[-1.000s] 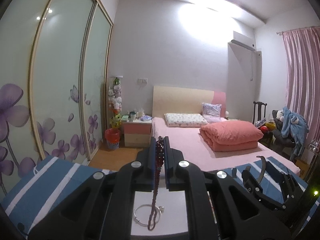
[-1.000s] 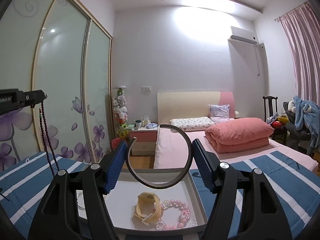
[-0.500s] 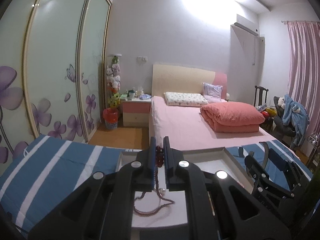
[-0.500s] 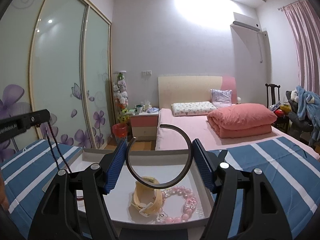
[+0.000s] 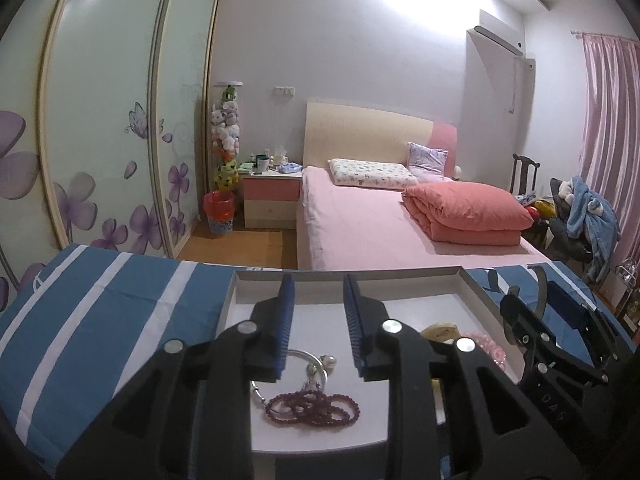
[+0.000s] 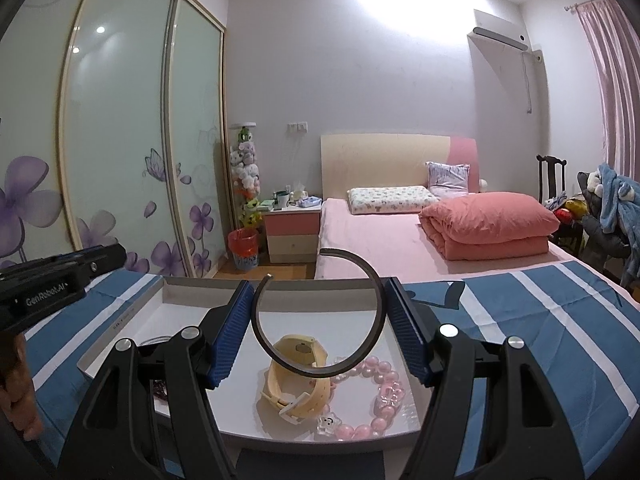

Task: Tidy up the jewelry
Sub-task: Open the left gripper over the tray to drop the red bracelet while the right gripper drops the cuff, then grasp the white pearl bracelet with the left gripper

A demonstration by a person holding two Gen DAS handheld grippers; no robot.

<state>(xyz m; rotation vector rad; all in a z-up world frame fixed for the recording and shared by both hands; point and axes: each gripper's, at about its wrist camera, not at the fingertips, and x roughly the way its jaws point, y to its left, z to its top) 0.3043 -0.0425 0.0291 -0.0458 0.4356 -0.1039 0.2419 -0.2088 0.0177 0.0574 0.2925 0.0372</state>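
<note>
A white tray (image 5: 420, 308) sits on a blue striped cloth. My left gripper (image 5: 319, 320) is open and empty above it. A dark red bead necklace (image 5: 314, 406) lies coiled in the tray below the gripper, on a silver bangle (image 5: 316, 360). My right gripper (image 6: 320, 328) is shut on a dark open bangle (image 6: 374, 320) and holds it above the tray (image 6: 132, 316). Under it lie a cream watch (image 6: 298, 376) and a pink bead bracelet (image 6: 380, 396). The right gripper also shows in the left wrist view (image 5: 560, 312).
The blue and white striped cloth (image 6: 540, 340) covers the surface around the tray. A pink bed (image 6: 400, 244), a nightstand (image 6: 294, 236) and sliding wardrobe doors (image 6: 120, 160) lie beyond.
My left gripper has opened and dropped the dark red necklace, which now lies coiled in the tray. The right gripper has lowered toward the tray, still holding the dark bangle.
</note>
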